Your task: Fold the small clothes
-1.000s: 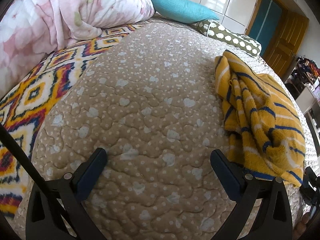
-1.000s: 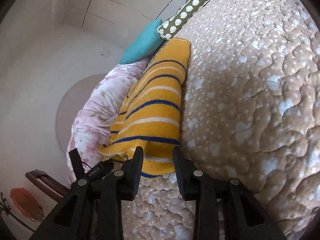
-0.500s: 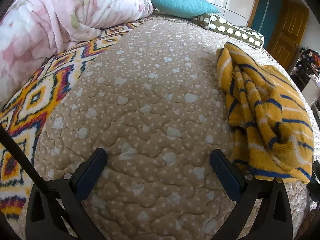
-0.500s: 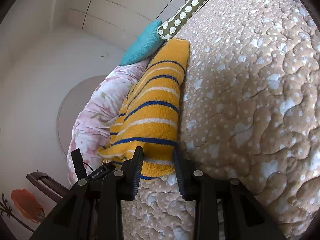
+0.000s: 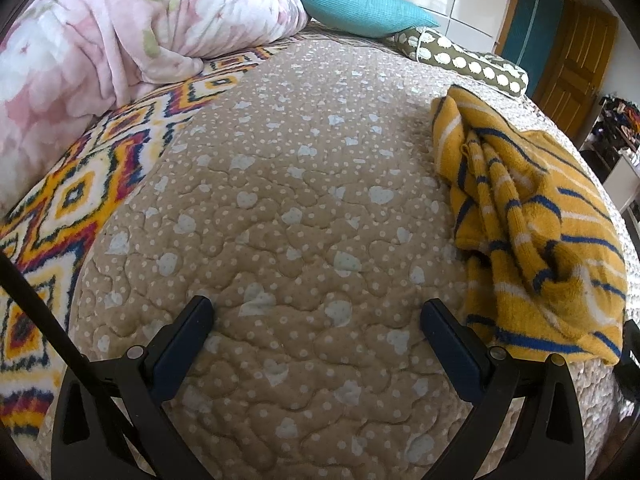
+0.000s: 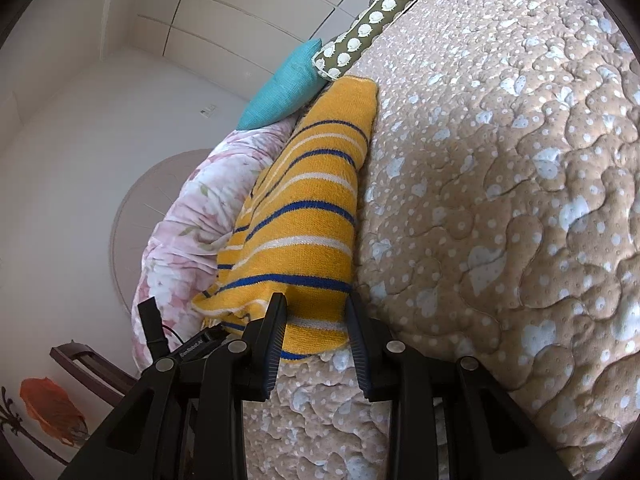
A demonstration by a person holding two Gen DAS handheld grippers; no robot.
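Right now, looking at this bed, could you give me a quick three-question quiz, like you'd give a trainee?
1. True or false: the left tongs are gripping the striped sweater.
2. Which pillow lies nearer the sweater: A) the teal pillow or B) the green spotted pillow?
3. Fill in: the right tongs have the sweater's ____ between their fingers.

Key: 1. False, they are wide open over the bare quilt. 2. B. 3. Edge.

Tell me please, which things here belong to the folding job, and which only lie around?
For the job: yellow striped sweater, right gripper, left gripper.
Only lying around: pink floral blanket, teal pillow, green dotted bolster, patterned rug.
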